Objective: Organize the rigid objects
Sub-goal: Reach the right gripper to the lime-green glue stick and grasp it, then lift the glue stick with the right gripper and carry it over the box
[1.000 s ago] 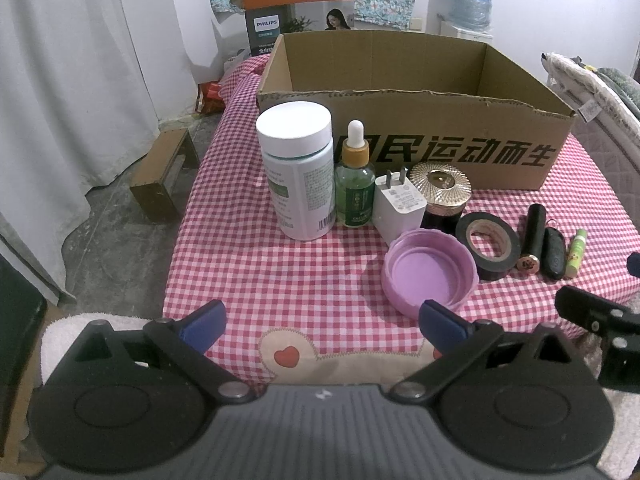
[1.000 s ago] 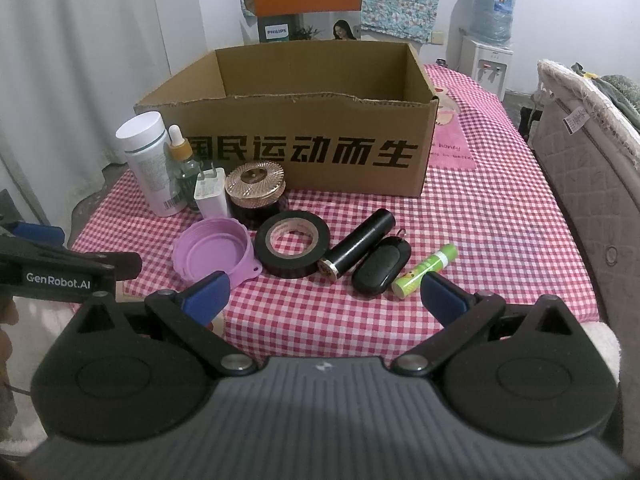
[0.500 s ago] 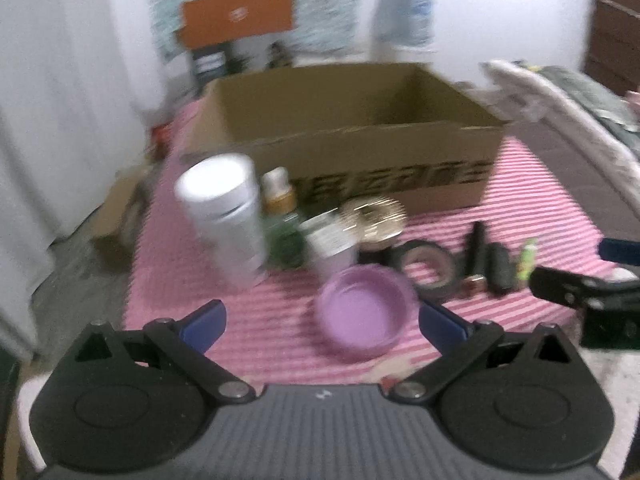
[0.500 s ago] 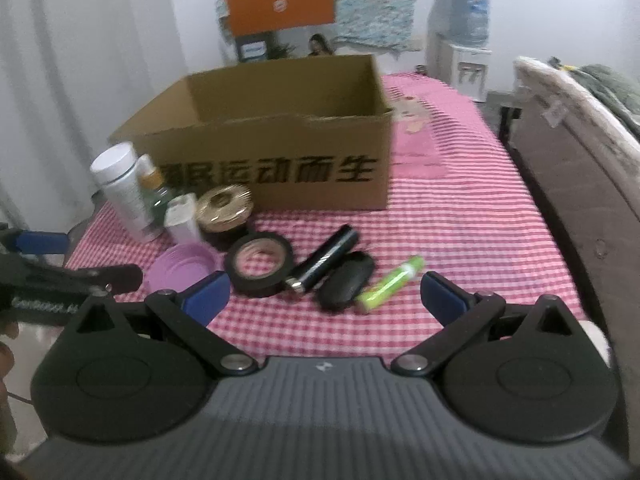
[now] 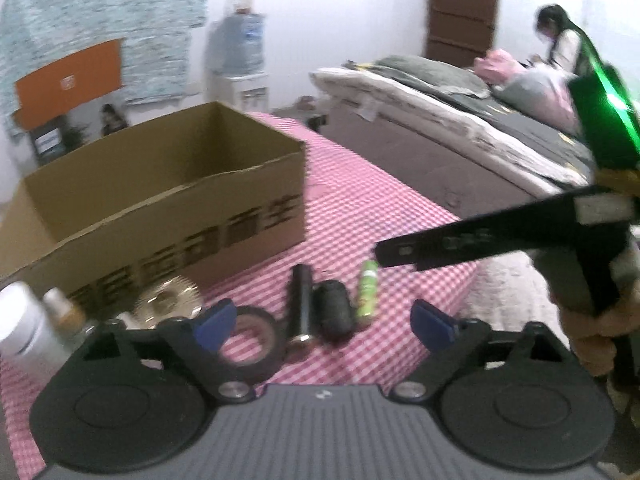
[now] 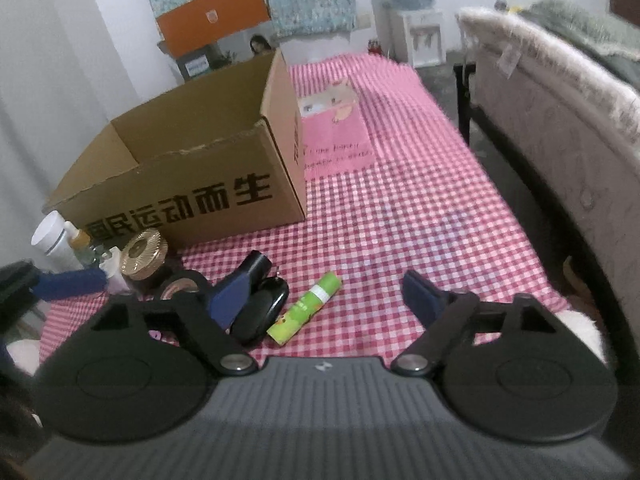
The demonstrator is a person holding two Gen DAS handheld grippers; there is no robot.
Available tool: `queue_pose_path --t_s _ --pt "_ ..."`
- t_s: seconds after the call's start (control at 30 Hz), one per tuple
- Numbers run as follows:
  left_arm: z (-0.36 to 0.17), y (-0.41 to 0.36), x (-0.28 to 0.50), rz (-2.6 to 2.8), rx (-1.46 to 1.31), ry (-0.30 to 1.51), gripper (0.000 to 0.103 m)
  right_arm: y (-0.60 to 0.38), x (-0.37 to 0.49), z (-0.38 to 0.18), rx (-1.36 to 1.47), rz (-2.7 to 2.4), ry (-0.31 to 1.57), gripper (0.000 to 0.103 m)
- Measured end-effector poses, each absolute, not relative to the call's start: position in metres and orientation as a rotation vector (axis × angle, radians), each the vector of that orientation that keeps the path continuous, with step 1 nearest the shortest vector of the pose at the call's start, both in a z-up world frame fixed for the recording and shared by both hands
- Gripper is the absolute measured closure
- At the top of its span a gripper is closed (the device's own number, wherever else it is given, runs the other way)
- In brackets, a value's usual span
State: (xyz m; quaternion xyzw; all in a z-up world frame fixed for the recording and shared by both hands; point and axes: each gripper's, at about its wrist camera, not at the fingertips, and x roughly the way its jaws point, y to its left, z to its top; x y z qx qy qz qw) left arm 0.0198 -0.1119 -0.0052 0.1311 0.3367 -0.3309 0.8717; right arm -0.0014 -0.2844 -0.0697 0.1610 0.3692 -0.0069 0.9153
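An open cardboard box (image 6: 192, 184) stands on the red checked table, also in the left wrist view (image 5: 160, 200). In front of it lie a green tube (image 6: 306, 308), a black oval fob (image 6: 262, 312), a black cylinder (image 5: 301, 304), a tape roll (image 5: 256, 344), a gold-lidded jar (image 6: 144, 248) and a white bottle (image 6: 54, 240). My left gripper (image 5: 324, 320) is open and empty, just short of the tape, cylinder and fob. My right gripper (image 6: 320, 300) is open and empty, its fingers either side of the green tube and fob.
A bed (image 6: 560, 92) runs along the table's right side. A water dispenser (image 6: 404, 8) and an orange box (image 6: 212, 20) stand behind. A person (image 5: 560, 40) sits far right. The right gripper's arm (image 5: 500, 236) crosses the left wrist view.
Both grippers have swung right and moved closer to the small items at the table's front. The purple lid has dropped out of sight behind the fingers. Both stay open.
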Motion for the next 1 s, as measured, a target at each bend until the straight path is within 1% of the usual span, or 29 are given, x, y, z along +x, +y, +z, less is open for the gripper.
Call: queue_pose_path --t_s 0.03,0.07,0.1,0.13,0.17,0.2,0.23,0.27,0.3,0.37,0.43,0.53,0.6,0.63,0.83,1.0 --pt "-0.007 -0.119 0.02 -0.701 0.297 0.703 0.021 -0.287 0.004 -0.073 0.342 -0.002 0.781 0.036" --pt "-0.01 -0.125 0.021 -0.709 0.315 0.702 0.027 -0.288 0.009 -0.076 0.347 0.006 0.801 0.046" --pt "-0.013 -0.131 0.021 -0.721 0.331 0.702 0.029 -0.287 0.014 -0.078 0.346 0.011 0.824 0.052" --pt "-0.015 -0.135 0.021 -0.737 0.344 0.707 0.034 -0.288 0.019 -0.081 0.347 0.016 0.845 0.054" --pt "-0.017 -0.14 0.022 -0.751 0.353 0.712 0.037 -0.287 0.022 -0.083 0.349 0.023 0.859 0.057" --pt "-0.019 -0.143 0.022 -0.768 0.358 0.72 0.038 -0.287 0.025 -0.086 0.351 0.033 0.871 0.061" --pt "-0.02 -0.145 0.022 -0.786 0.361 0.728 0.042 -0.287 0.028 -0.088 0.355 0.04 0.882 0.063" --pt "-0.022 -0.147 0.022 -0.799 0.365 0.73 0.046 -0.286 0.031 -0.09 0.36 0.046 0.893 0.069" --pt "-0.024 -0.15 0.021 -0.811 0.37 0.732 0.048 -0.287 0.034 -0.092 0.365 0.051 0.905 0.074" --pt "-0.028 -0.156 0.022 -0.833 0.386 0.74 0.056 -0.287 0.038 -0.098 0.38 0.058 0.925 0.08" --pt "-0.032 -0.162 0.024 -0.854 0.397 0.752 0.064 -0.288 0.042 -0.103 0.4 0.074 0.928 0.081" --pt "-0.038 -0.17 0.028 -0.871 0.407 0.77 0.067 -0.287 0.044 -0.103 0.393 0.091 0.924 0.082" --pt "-0.04 -0.175 0.031 -0.875 0.415 0.778 0.068 -0.289 0.047 -0.102 0.383 0.091 0.93 0.088" --pt "-0.041 -0.177 0.031 -0.876 0.416 0.781 0.068 -0.291 0.048 -0.104 0.385 0.087 0.939 0.088" --pt "-0.052 -0.195 0.044 -0.849 0.454 0.818 0.068 -0.304 0.047 -0.105 0.439 0.1 0.941 0.089" --pt "-0.053 -0.203 0.048 -0.851 0.458 0.831 0.07 -0.307 0.048 -0.104 0.453 0.114 0.932 0.089"
